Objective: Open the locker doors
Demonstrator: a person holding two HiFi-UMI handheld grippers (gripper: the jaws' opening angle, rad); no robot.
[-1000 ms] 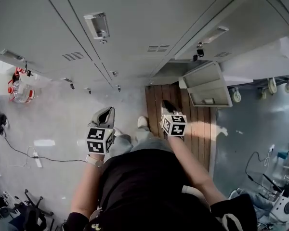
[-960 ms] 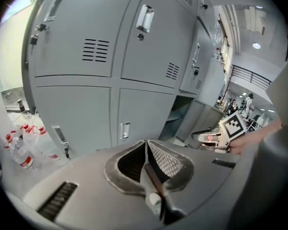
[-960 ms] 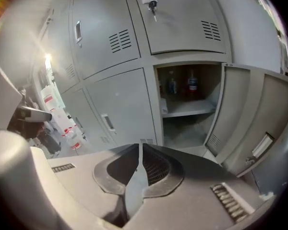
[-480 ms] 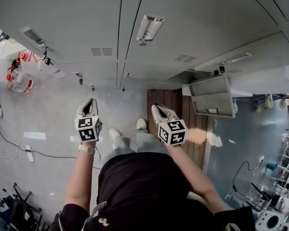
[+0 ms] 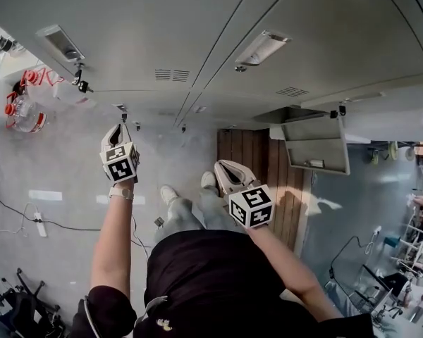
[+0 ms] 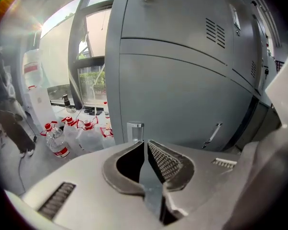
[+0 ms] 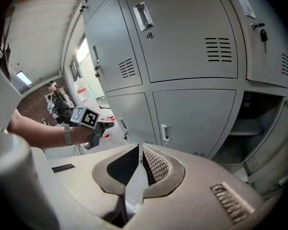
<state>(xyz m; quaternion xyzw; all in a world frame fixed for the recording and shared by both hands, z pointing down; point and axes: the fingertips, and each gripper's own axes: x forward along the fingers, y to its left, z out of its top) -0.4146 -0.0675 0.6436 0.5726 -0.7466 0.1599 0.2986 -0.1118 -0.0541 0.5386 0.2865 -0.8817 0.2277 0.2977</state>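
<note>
Water bottles (image 5: 25, 115) with red caps are standing on the floor at the far left, well apart from the work.

Left gripper (image 6: 145, 143): the jaws are being held together, with nothing between them. The tips are being pointed down at a closed lower locker door (image 6: 182, 99). Its chrome pull handle (image 6: 135, 131) is showing just beyond the tips. No contact is being seen.

Judgement: the step in hand is being read as the approach to this handle. 1 door is already open and most are still closed, so the task is being judged as early.

Right gripper (image 7: 140, 148): the jaws are being held nearly together, only a thin slit apart, and empty. It is being carried near the body, facing another closed lower door whose handle (image 7: 166, 133) is well apart from the tips.

At the far right, 1 open compartment (image 7: 261, 123) is being shown, with its door (image 5: 314, 146) swung outward.

Notes for doing the step well (judgement):
- The left jaws are needing to be opened before the handle is reached.
- 1 pad is best hooked behind the handle's lip, then clamped.
- The pull is best made along the hinge arc, not straight back.
- Whether this door is locked cannot be told.
- The right gripper is best kept clear of the swing.
</note>
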